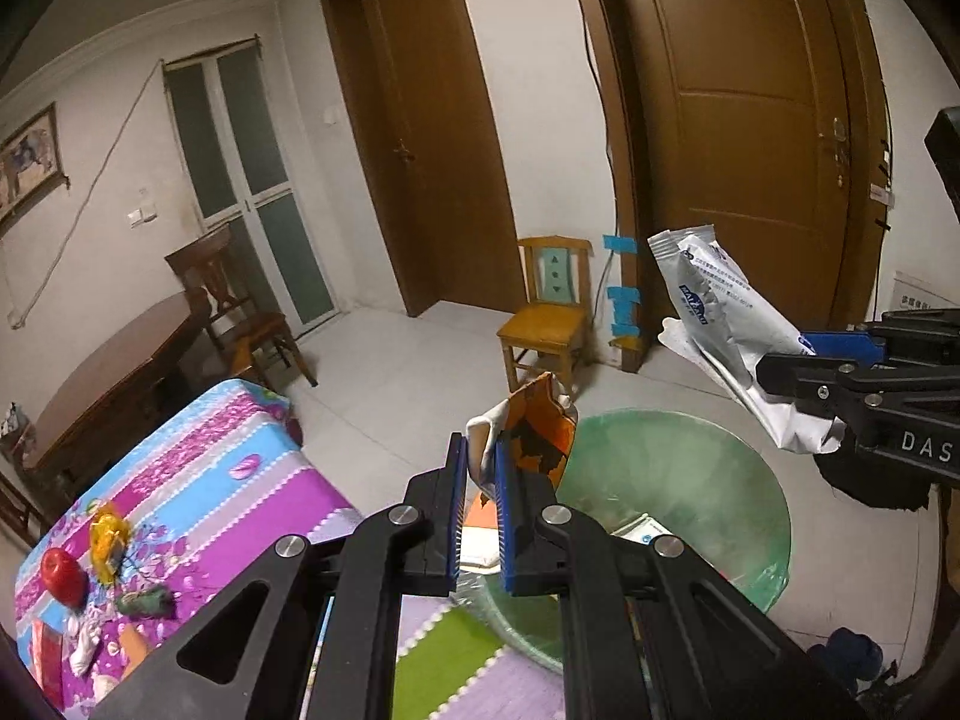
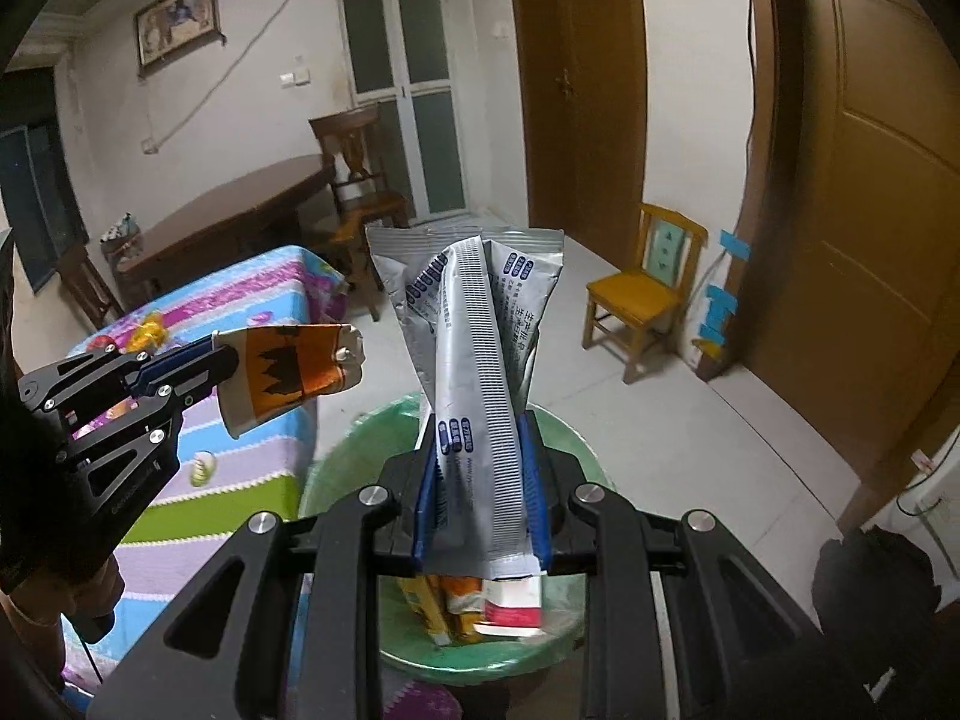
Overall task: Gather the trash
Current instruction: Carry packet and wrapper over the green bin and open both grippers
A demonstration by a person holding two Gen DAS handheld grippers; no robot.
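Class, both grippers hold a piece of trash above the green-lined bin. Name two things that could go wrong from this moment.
1. The left gripper pinches only one end of the flattened orange cup, which hangs near the bin's rim; released there, it might land on the floor.
2. The right gripper holds the long silver packet, which might catch on the rim or drape over it.

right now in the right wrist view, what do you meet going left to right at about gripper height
left gripper shut on the flattened orange and white paper cup → silver foil packet pinched upright in the right gripper → small yellow wooden chair → blue tape strips on the brown door frame
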